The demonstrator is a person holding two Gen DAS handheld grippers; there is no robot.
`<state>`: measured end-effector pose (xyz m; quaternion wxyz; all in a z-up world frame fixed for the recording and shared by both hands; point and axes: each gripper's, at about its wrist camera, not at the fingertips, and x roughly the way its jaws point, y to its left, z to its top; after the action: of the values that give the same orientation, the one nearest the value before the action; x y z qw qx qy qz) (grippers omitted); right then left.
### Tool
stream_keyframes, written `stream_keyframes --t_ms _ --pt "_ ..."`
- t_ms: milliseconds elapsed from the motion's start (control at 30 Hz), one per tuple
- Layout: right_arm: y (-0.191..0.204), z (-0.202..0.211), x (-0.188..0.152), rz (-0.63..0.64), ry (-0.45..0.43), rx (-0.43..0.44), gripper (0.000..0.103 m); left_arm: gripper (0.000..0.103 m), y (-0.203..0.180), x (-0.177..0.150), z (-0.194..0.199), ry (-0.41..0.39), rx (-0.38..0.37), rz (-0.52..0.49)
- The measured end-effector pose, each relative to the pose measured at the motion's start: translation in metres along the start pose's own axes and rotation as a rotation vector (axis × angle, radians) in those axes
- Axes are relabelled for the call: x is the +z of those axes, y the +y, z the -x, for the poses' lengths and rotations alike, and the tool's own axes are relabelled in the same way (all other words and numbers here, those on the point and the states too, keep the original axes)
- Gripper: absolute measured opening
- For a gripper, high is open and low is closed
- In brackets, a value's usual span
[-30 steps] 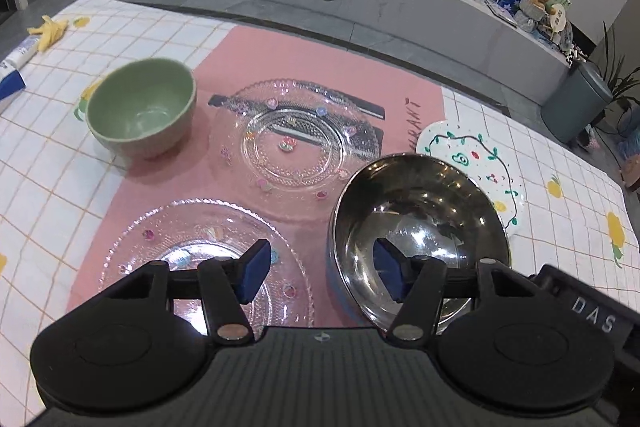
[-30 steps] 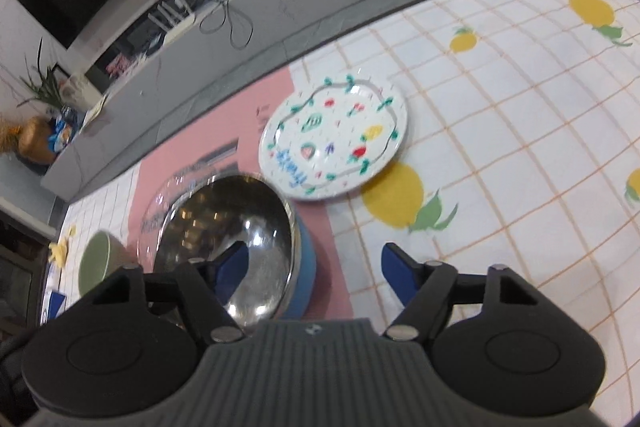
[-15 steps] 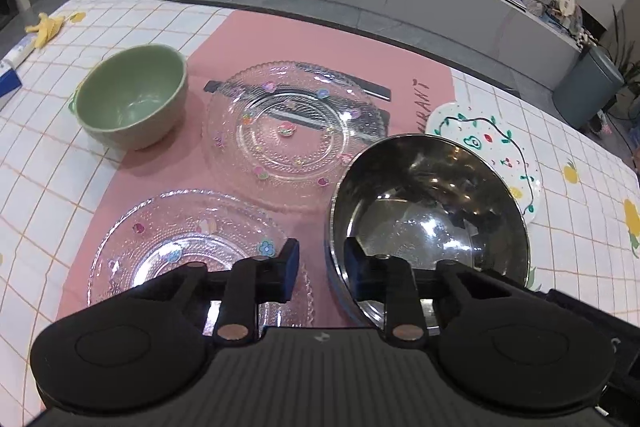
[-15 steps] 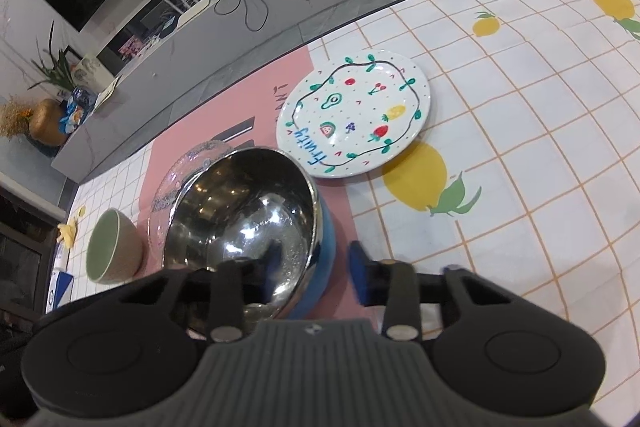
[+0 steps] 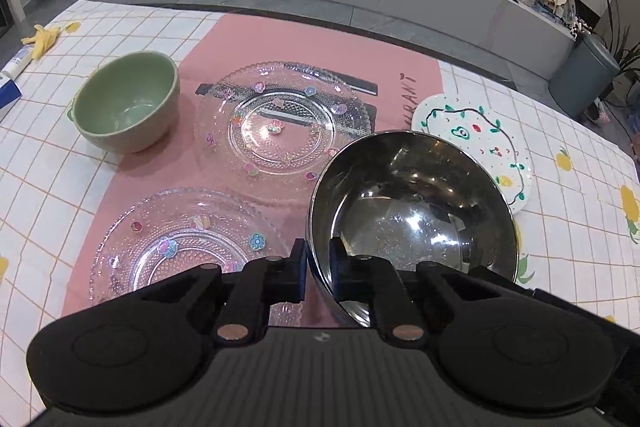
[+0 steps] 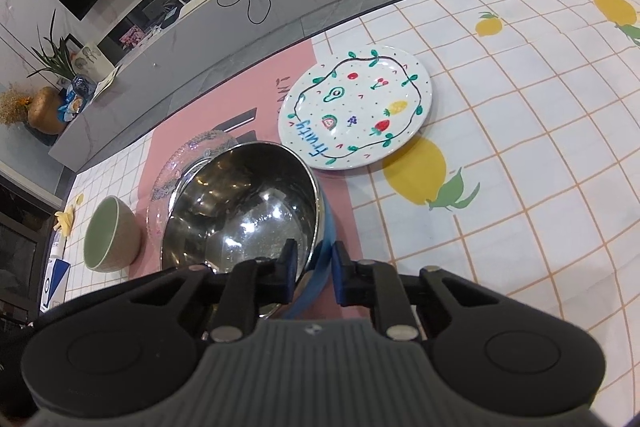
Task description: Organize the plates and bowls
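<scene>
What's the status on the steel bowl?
Both grippers, left and right, just closed onto steel bowl rim, opposite sides. Bowl on pink mat. Nothing in the way.

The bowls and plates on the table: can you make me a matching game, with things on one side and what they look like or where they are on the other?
Things:
1. steel bowl
2. green bowl
3. white plate
4. near glass plate

Descriptions:
A. painted with fruit
B. clear, with small flowers, nearest the left gripper
C. rim pinched by both grippers
D. empty, at the pink mat's left edge

Pairs: 1-C, 2-D, 3-A, 4-B
</scene>
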<state>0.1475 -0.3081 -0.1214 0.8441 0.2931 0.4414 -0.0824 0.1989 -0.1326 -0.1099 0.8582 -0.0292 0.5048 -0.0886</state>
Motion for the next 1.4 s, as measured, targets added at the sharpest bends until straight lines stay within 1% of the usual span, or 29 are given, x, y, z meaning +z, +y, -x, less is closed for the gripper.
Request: stream_keyframes --t_ms 267,500,700,967,1067,1233,1400 --pt "0.002 0.027 -0.011 0.022 -0.023 0.01 0.016 0.012 -0.001 -0.006 0.03 -0.023 -0.01 -0.009" --pt "0.019 0.062 -0.025 0.058 -0.062 0.033 0.016 0.012 0.012 -0.012 0.069 -0.066 -0.025 0.006" --pt "0.032 0.091 -0.043 0.068 -0.065 0.055 0.016 0.012 0.028 -0.022 0.103 -0.096 -0.044 0.012" --pt "0.056 0.133 -0.067 0.121 -0.087 0.079 0.016 0.013 0.054 -0.041 0.142 -0.117 -0.064 0.022" --pt "0.063 0.143 -0.078 0.138 -0.078 0.095 0.016 0.013 0.068 -0.05 0.154 -0.113 -0.066 0.03" --pt "0.074 0.149 -0.099 0.159 -0.033 0.128 0.016 0.014 0.089 -0.065 0.169 -0.109 -0.056 0.044" --pt "0.089 0.151 -0.116 0.213 -0.015 0.124 0.016 0.014 0.108 -0.079 0.175 -0.092 -0.05 0.059"
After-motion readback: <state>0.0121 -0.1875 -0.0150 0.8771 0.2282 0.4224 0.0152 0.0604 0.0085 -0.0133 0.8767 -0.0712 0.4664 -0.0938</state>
